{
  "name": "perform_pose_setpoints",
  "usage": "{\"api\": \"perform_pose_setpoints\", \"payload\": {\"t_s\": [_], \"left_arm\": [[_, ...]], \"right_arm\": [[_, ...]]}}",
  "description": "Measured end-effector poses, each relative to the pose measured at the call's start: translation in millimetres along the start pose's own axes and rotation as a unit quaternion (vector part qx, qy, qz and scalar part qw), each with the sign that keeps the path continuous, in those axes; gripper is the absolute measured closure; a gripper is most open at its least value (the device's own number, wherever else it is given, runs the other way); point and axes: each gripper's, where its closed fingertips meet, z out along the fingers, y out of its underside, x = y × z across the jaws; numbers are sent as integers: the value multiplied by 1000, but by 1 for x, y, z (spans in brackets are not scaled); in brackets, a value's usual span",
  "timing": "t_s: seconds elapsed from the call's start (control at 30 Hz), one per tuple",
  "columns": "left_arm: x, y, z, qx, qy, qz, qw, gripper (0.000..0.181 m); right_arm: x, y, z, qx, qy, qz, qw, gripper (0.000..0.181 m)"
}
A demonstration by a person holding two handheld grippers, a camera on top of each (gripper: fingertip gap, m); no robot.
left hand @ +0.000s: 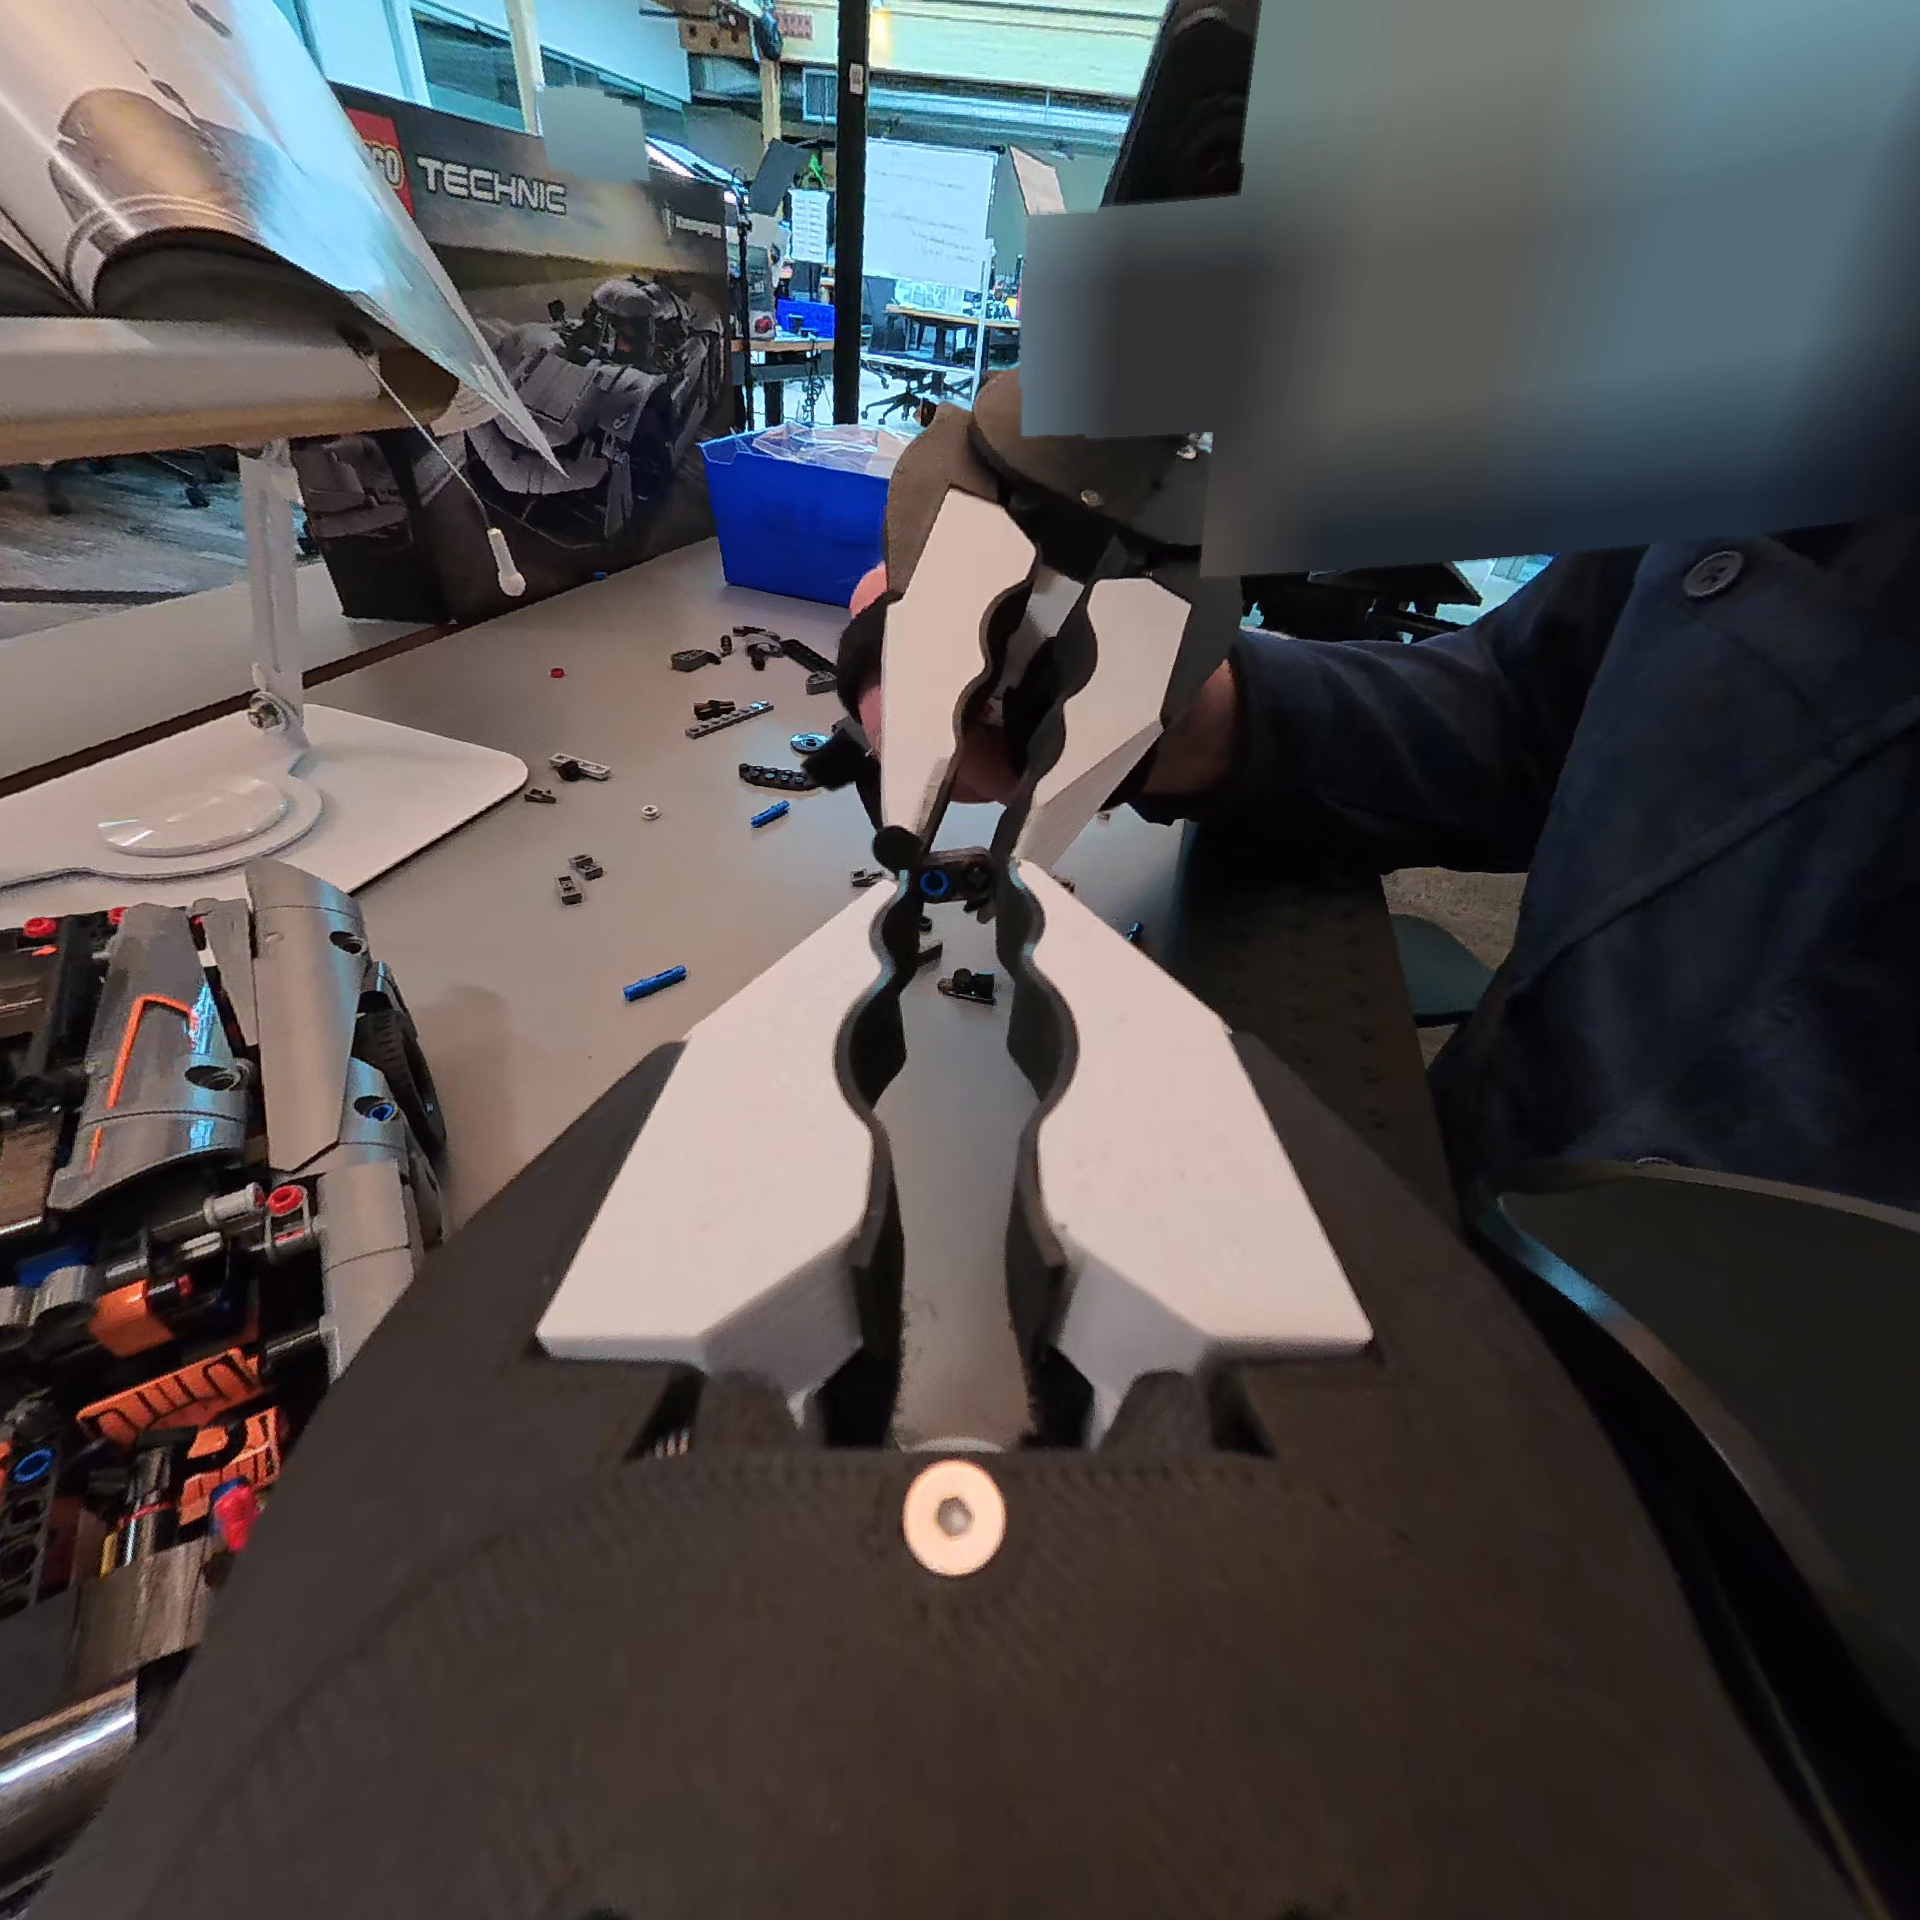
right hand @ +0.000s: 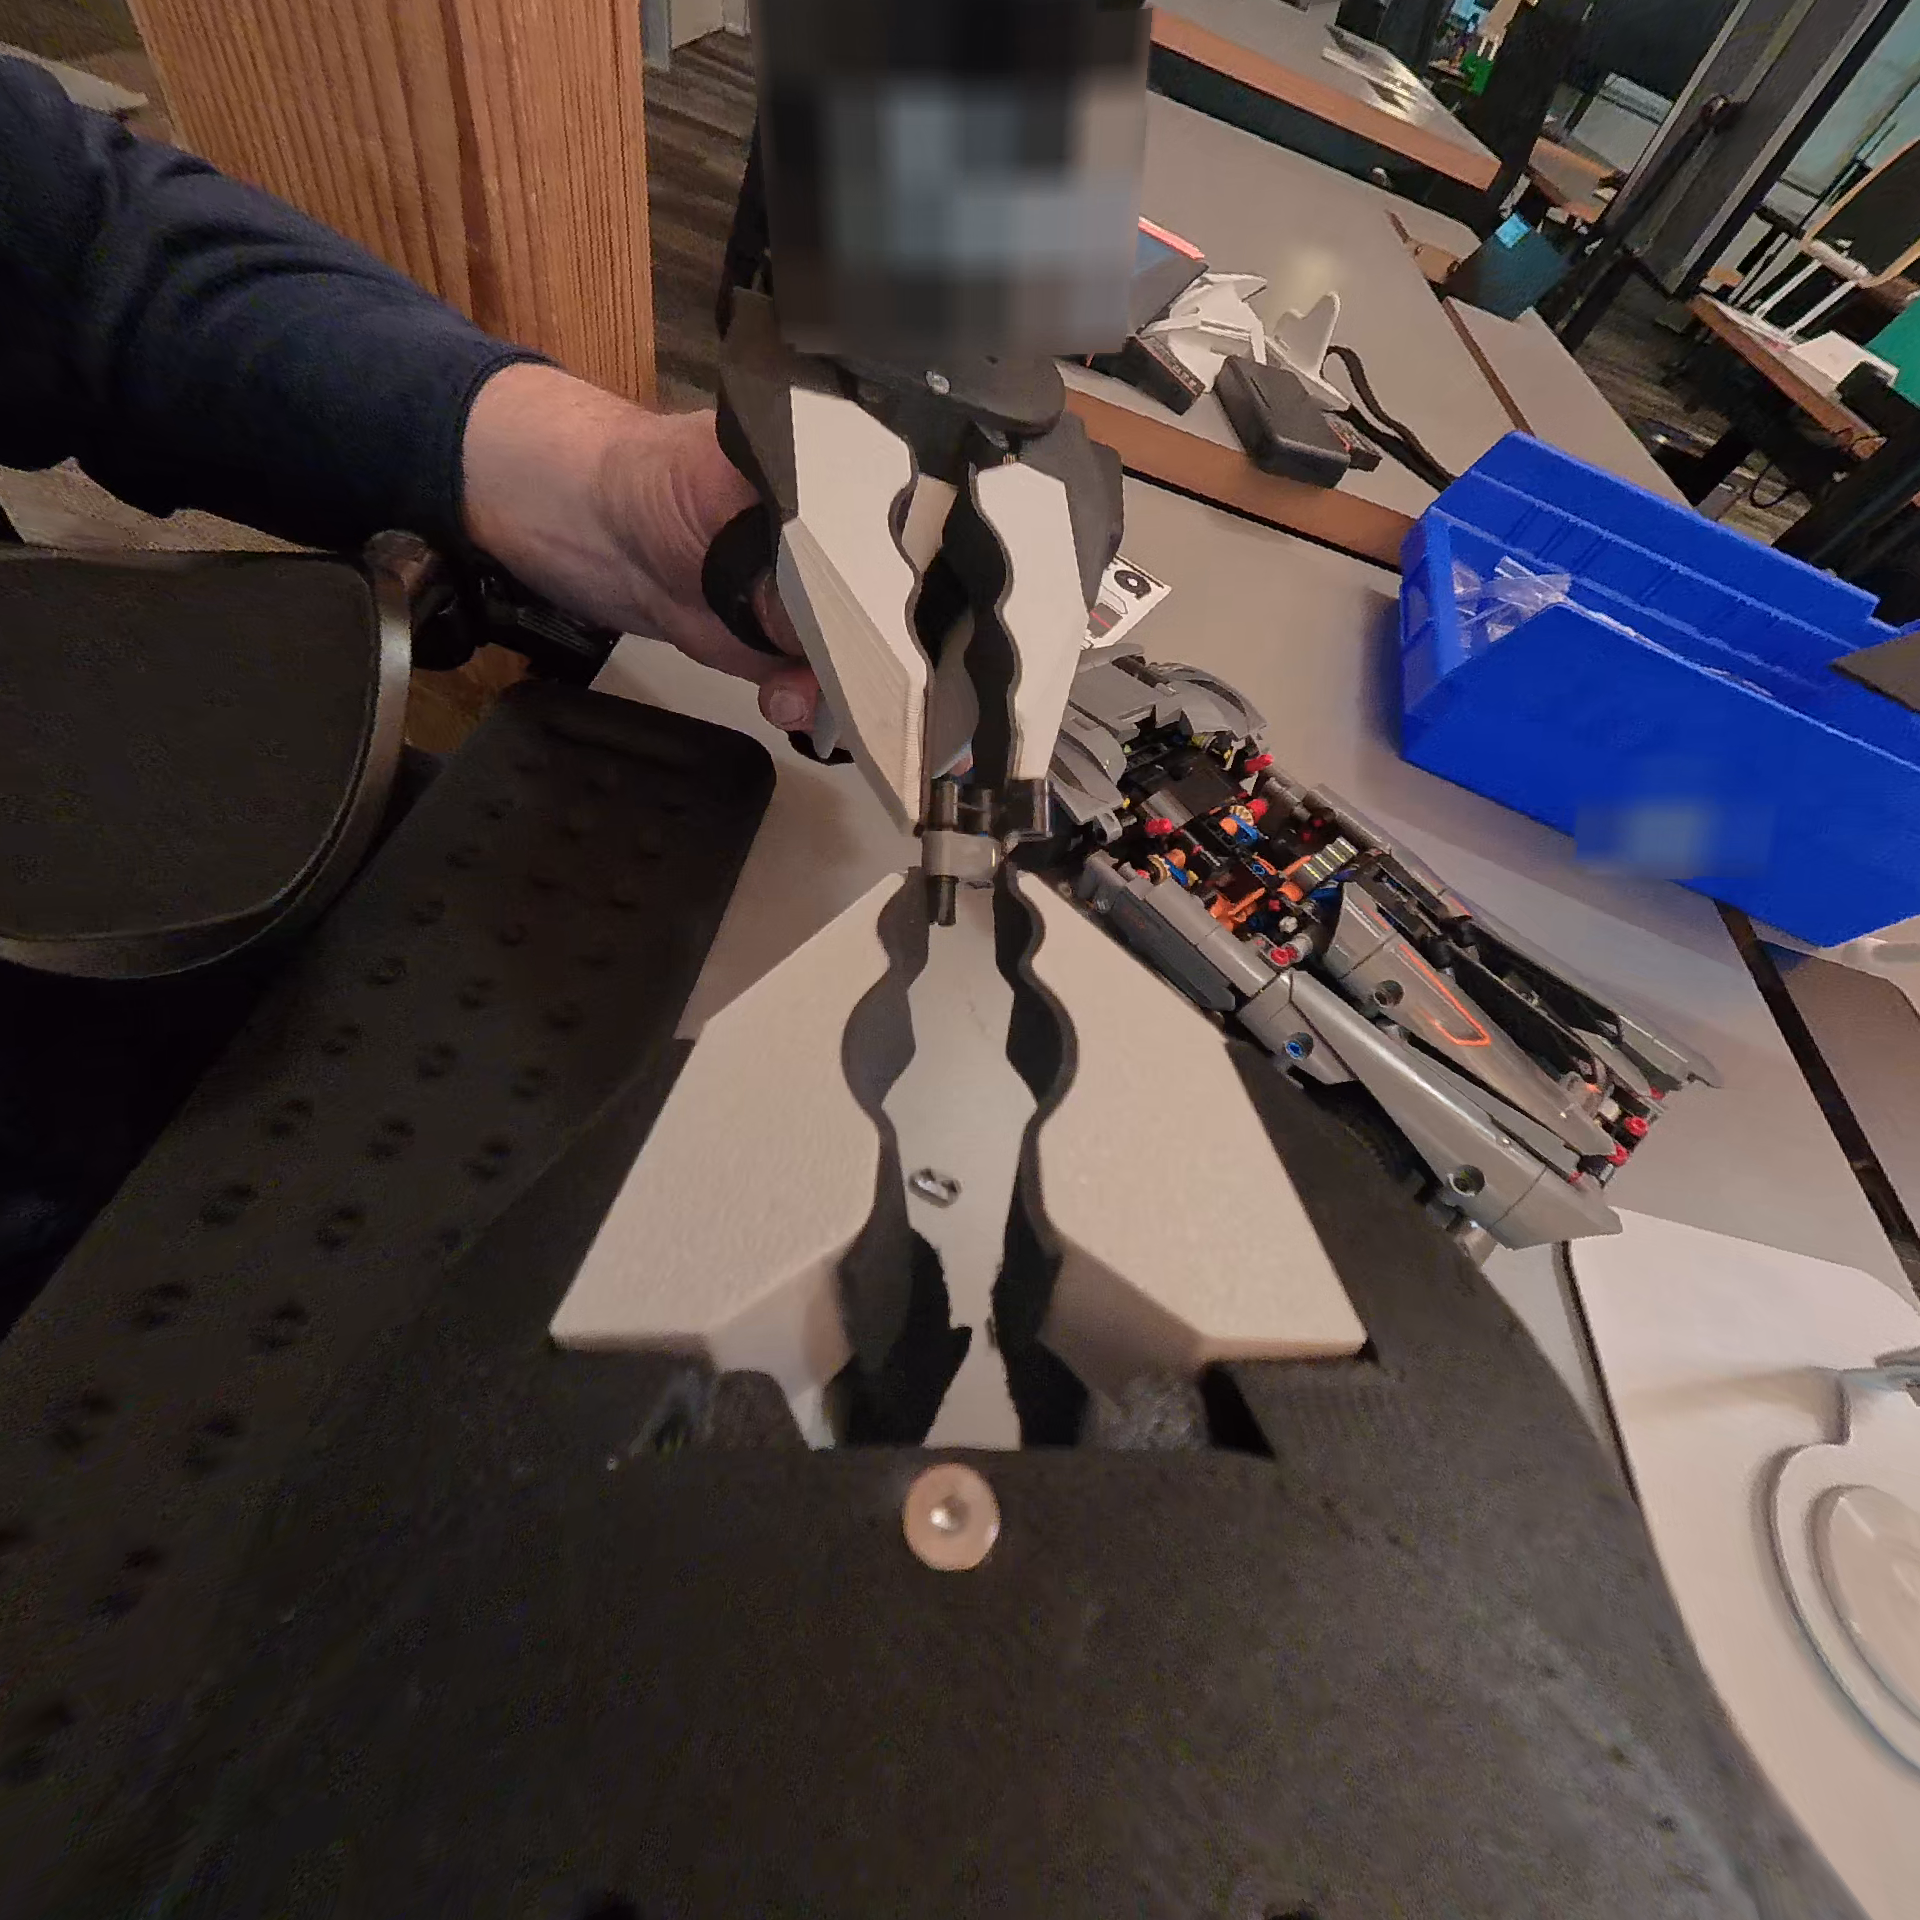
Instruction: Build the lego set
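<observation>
My left gripper (left hand: 954, 889) is shut on a small black lego piece (left hand: 948, 884) with a blue pin hole. My right gripper (right hand: 961, 875) is shut on a small grey connector (right hand: 958, 855) with a black pin. The two grippers meet tip to tip above the table's near edge, and their pieces touch. The right gripper shows from above in the left wrist view (left hand: 961, 847). The left gripper shows in the right wrist view (right hand: 982, 805). The part-built grey, black and orange lego car (left hand: 187, 1195) lies on the table at the left; it also shows in the right wrist view (right hand: 1351, 935).
Loose lego parts (left hand: 727, 717) and blue pins (left hand: 655, 982) lie scattered on the grey table (left hand: 540, 914). A blue bin (left hand: 800, 520) and the lego box (left hand: 582, 364) stand behind. A booklet stand's white base (left hand: 364, 779) sits left. A black perforated board (right hand: 416, 1039) lies under the grippers.
</observation>
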Motion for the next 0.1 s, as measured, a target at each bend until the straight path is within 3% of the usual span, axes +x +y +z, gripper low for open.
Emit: {"api": "perform_pose_setpoints", "payload": {"t_s": [0.03, 0.1], "left_arm": [[-1, -1, 0, 2, -4, 1, 1000, 169], [-16, -23, -24, 78, -22, -30, 996, 169]], "right_arm": [[1, 2, -2, -6, 4, -3, 1000, 171], [7, 7, -10, -7, 6, 8, 1000, 171]]}}
